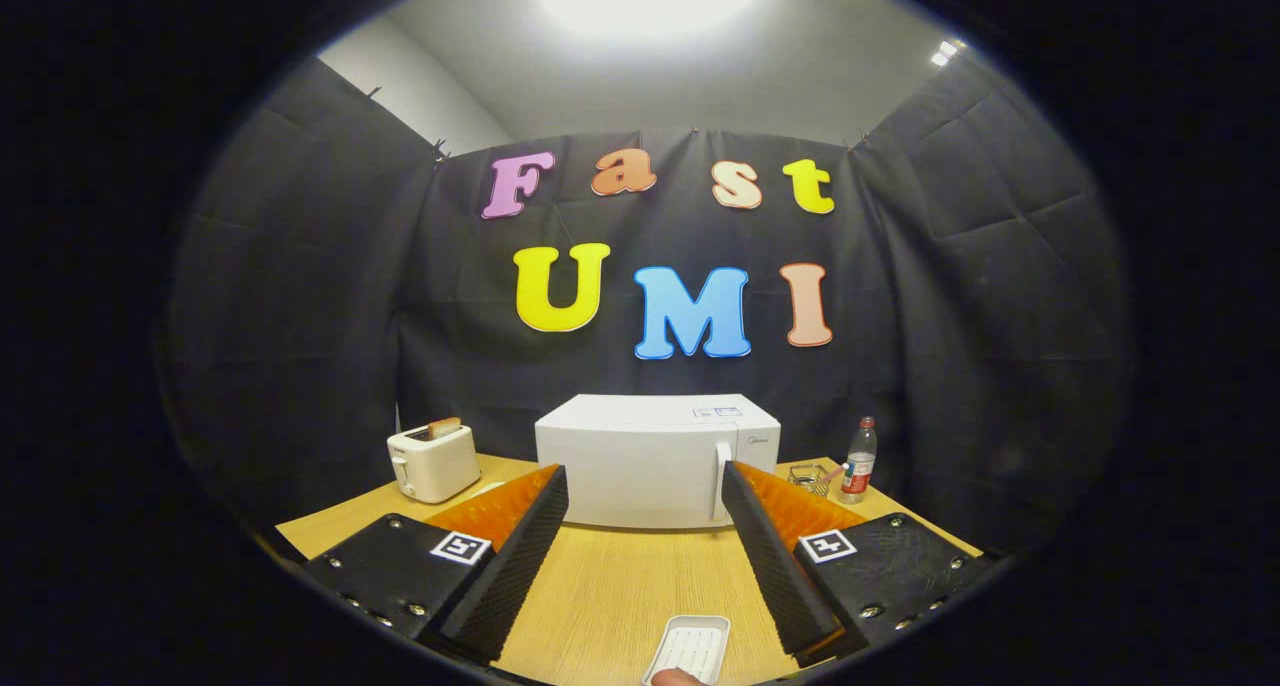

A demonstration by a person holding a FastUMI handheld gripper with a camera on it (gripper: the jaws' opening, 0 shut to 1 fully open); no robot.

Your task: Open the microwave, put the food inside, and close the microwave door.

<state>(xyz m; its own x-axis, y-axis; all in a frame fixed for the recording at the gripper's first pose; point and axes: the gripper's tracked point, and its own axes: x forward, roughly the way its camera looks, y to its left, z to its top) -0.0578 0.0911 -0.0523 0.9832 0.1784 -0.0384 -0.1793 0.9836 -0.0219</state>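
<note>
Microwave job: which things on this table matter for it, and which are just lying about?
For the job:
- microwave, door shut
- white food tray, between the tongs' fingers
- tongs, open, holding nothing

Lying about:
- toaster
- water bottle
- small glass dish

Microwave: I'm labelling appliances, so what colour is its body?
White, seen in the gripper view: the microwave stands shut beyond the open hand-held gripper.

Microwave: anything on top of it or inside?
On top of the microwave only a small label shows. Its door is shut and opaque, so the inside is hidden. The hand-held gripper is open, short of it.
</note>
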